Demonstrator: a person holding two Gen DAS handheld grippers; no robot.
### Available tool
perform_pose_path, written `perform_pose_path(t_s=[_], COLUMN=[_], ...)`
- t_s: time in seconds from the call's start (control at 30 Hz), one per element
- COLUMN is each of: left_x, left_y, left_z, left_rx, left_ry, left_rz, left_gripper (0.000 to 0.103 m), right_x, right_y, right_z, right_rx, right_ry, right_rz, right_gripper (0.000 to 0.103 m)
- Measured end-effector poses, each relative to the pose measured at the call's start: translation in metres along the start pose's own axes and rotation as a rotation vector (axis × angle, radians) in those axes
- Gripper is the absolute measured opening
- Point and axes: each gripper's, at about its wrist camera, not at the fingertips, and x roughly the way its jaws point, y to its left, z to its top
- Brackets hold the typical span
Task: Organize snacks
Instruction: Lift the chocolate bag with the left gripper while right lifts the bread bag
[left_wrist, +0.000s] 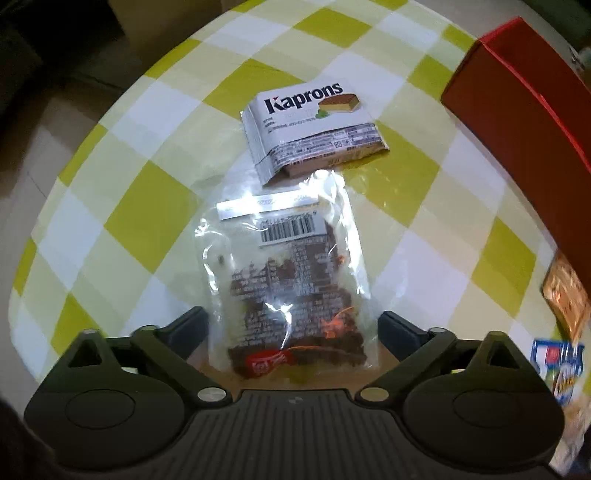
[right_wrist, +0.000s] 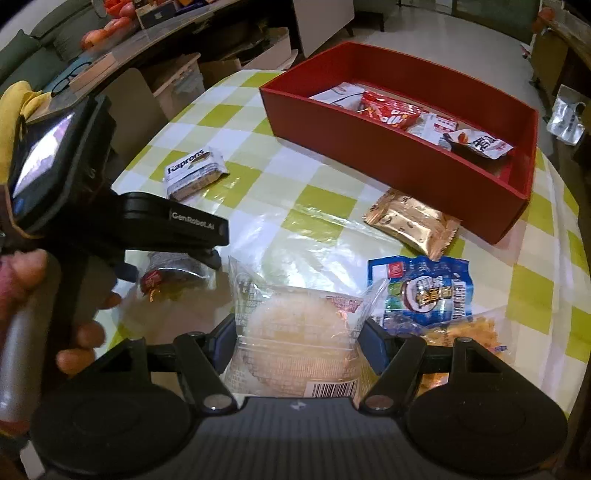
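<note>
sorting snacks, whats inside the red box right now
The red box holds a red packet, white packets and a black-and-white one. Its near wall hides the floor along that side.

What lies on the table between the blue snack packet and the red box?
A gold snack packet lies between the blue snack packet and the red box, close to the box's front wall, in the right wrist view.
</note>
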Motion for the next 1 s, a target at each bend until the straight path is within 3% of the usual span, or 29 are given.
perform_pose_path(t_s=[0.07, 0.47, 0.8, 1.0], left_x=[-0.002, -0.012, -0.015, -0.009], left_y=[-0.005, -0.009, -0.018, -0.017], left_z=[-0.002, -0.04, -0.056, -0.052], left_rx=[0.017, 0.279, 0.406, 0.433], left_ry=[-0.01, -0.008, 0.0, 0.006], left_rz=[-0.003, 0.033, 0.023, 0.029], left_gripper=[0.096, 0.087, 0.086, 0.091], right_x=[0.002, 0.022, 0.045, 0.058], right_y=[-0.002, 0.003, 0.016, 0.02], right_z=[0.0, 0.001, 0.0, -0.002], right_rx=[0.002, -0.021, -0.069, -0.108], right_ry=[0.008, 0.067, 0.126, 0.144], right_rz=[-0.006, -0.053, -0.114, -0.14], right_gripper=[0.074, 0.074, 0.075, 0.085])
